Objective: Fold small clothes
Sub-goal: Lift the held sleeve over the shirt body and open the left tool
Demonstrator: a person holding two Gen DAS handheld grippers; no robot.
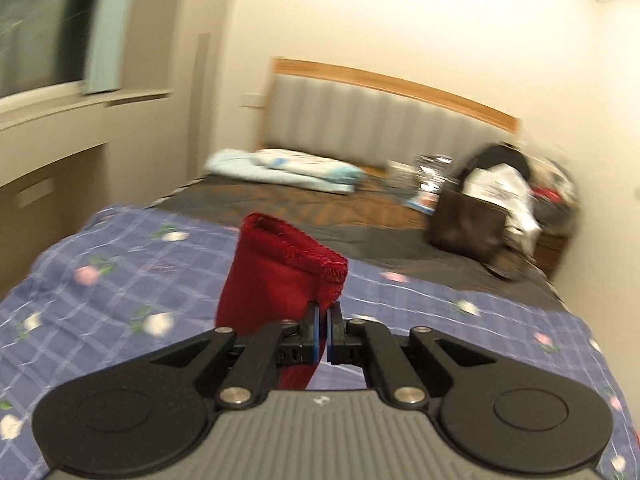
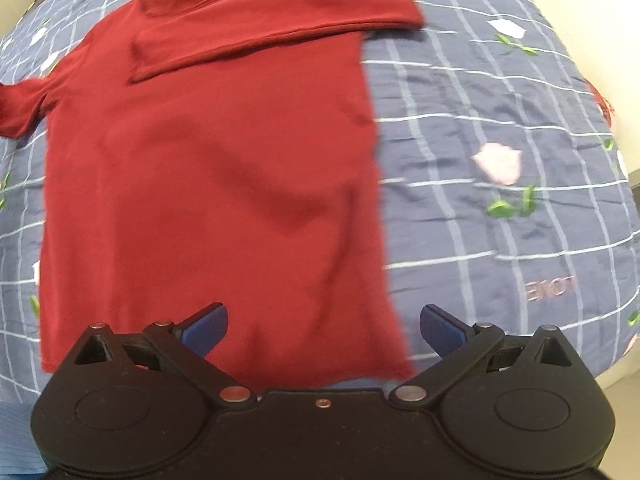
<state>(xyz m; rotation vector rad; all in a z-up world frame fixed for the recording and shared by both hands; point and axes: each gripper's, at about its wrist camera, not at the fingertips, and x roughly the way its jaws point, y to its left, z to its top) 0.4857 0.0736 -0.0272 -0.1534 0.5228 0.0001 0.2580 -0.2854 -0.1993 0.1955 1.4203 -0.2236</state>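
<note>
Left claw (image 1: 323,320) pinches a raised red sleeve (image 1: 284,268); only the right claw (image 2: 323,326), spread wide, views the whole shirt (image 2: 208,184).

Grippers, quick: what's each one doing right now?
Left gripper: shut on the red sleeve.
Right gripper: open, holding nothing, above the shirt's hem.

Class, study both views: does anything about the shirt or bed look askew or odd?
The shirt lies flat on the quilt, but one sleeve is folded across the chest while the other sticks out. The left gripper pinches a sleeve cuff.
</note>
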